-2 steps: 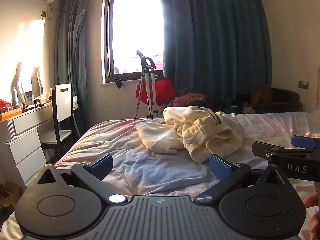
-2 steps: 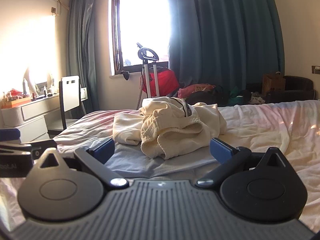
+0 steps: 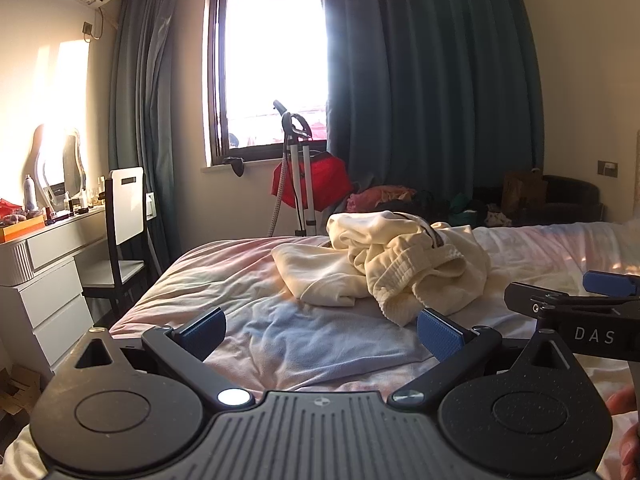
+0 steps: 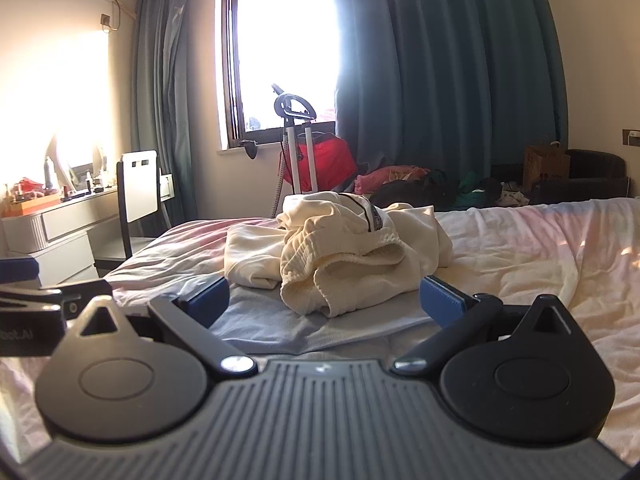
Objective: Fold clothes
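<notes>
The crumpled cream-coloured garment (image 4: 344,252) is soft matt knit cloth with a ribbed, gathered hem, lying on the wrinkled pale pink-and-white cotton bed sheet (image 4: 540,264). Each black gripper body looks like matt, finely speckled plastic with a ribbed grey panel and shiny metal screw heads, and the blue finger pads (image 3: 440,334) show a fine rough texture. The heavy teal curtains (image 3: 432,92) are matt woven cloth.

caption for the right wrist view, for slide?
Right gripper open, facing a crumpled cream garment on the bed.
</notes>
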`<act>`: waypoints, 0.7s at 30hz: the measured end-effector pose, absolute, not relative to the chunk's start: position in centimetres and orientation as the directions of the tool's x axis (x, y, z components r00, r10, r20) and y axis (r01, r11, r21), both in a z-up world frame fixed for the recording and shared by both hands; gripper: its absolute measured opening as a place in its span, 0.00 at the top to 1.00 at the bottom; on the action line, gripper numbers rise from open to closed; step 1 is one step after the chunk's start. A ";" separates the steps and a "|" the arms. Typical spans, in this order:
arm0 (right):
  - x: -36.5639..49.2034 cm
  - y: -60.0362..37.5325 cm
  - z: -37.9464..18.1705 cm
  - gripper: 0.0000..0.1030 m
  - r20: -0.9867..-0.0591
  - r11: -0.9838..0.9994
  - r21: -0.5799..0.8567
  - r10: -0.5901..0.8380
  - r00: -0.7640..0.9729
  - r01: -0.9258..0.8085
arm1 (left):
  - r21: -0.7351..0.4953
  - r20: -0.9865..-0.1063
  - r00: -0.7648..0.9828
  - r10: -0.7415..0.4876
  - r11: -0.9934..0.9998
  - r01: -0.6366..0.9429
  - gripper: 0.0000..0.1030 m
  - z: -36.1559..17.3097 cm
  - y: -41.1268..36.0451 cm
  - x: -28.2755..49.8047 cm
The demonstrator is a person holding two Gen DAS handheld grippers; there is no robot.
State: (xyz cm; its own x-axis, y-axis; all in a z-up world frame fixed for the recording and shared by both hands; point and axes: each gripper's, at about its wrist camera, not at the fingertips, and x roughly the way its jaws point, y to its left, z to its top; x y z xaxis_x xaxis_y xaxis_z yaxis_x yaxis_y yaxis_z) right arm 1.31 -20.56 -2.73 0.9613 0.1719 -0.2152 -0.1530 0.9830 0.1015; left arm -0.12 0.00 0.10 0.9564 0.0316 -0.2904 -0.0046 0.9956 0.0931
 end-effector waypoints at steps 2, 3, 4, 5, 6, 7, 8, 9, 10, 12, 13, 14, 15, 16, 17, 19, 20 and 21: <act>1.4 -20.5 -2.8 0.00 -0.217 0.983 0.103 0.171 0.961 -0.152 | 0.103 -0.286 0.957 0.038 0.995 -0.009 0.00 0.2 0.0 -0.2; 1.4 -20.5 -2.8 0.00 -0.218 0.983 0.103 0.171 0.961 -0.151 | 0.107 -0.284 0.958 0.041 0.994 -0.011 0.00 0.2 0.0 -0.3; 1.4 -20.5 -2.9 0.00 -0.219 0.983 0.104 0.170 0.961 -0.150 | 0.108 -0.284 0.958 0.043 0.994 -0.012 0.00 0.2 -0.1 -0.3; 1.4 -20.5 -2.9 0.00 -0.220 0.983 0.104 0.170 0.961 -0.150 | 0.108 -0.284 0.958 0.044 0.994 -0.014 0.00 0.1 -0.3 -0.3; 1.5 -20.5 -2.9 0.00 -0.221 0.983 0.105 0.169 0.960 -0.149 | 0.107 -0.285 0.958 0.046 0.994 -0.016 0.00 0.1 -0.4 -0.3; 1.5 -20.5 -3.0 0.00 -0.222 0.983 0.106 0.169 0.960 -0.148 | 0.106 -0.285 0.957 0.046 0.994 -0.017 0.00 0.0 -0.6 -0.3; 1.5 -20.4 -3.0 0.00 -0.223 0.983 0.106 0.168 0.960 -0.148 | 0.105 -0.288 0.957 0.046 0.994 -0.017 0.00 0.0 -0.8 -0.3; 1.5 -20.4 -3.0 0.00 -0.224 0.983 0.107 0.168 0.960 -0.147 | 0.106 -0.290 0.956 0.048 0.994 -0.018 0.00 0.0 -1.0 -0.3; 1.6 -20.4 -3.1 0.00 -0.225 0.983 0.107 0.167 0.960 -0.146 | 0.103 -0.291 0.956 0.046 0.994 -0.017 0.00 -0.2 -0.8 -0.1; 1.6 -20.4 -3.1 0.00 -0.227 0.983 0.109 0.166 0.960 -0.145 | 0.097 -0.292 0.955 0.040 0.995 -0.012 0.00 -0.5 -0.3 0.2; 1.6 -20.4 -3.1 0.00 -0.228 0.984 0.105 0.165 0.960 -0.144 | 0.096 -0.293 0.955 0.039 0.995 -0.011 0.00 -0.5 -0.3 0.3; 1.6 -20.4 -3.1 0.00 -0.229 0.984 0.104 0.164 0.959 -0.144 | 0.094 -0.294 0.955 0.038 0.996 -0.011 0.00 -0.5 -0.2 0.3; 1.7 -20.4 -3.2 0.00 -0.230 0.984 0.104 0.164 0.959 -0.144 | 0.092 -0.294 0.955 0.038 0.996 -0.011 0.00 -0.5 -0.2 0.3; 1.7 -20.4 -3.3 0.00 -0.230 0.984 0.106 0.165 0.959 -0.144 | 0.091 -0.294 0.955 0.037 0.996 -0.011 0.00 -0.5 -0.2 0.3; 1.7 -20.4 -3.3 0.00 -0.229 0.984 0.108 0.166 0.959 -0.144 | 0.091 -0.293 0.955 0.037 0.996 -0.011 0.00 -0.4 -0.2 0.2; 1.7 -20.4 -3.3 0.00 -0.228 0.984 0.110 0.165 0.959 -0.143 | 0.091 -0.291 0.956 0.036 0.996 -0.010 0.00 -0.4 -0.2 0.1; 1.7 -20.3 -3.2 0.00 -0.228 0.984 0.110 0.165 0.960 -0.143 | 0.090 -0.291 0.956 0.036 0.996 -0.010 0.00 -0.3 -0.2 0.1; 1.6 -20.3 -3.1 0.00 -0.228 0.984 0.108 0.164 0.960 -0.143 | 0.090 -0.291 0.956 0.035 0.996 -0.009 0.00 -0.3 -0.1 0.0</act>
State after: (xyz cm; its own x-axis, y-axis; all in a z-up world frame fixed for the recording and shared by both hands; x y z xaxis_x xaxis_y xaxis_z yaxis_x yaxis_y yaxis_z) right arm 1.63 -20.34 -3.14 0.9597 0.1645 -0.2277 -0.1429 0.9838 0.1082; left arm 0.04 -0.14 -0.33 0.9562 0.0350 -0.2908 -0.0091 0.9959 0.0898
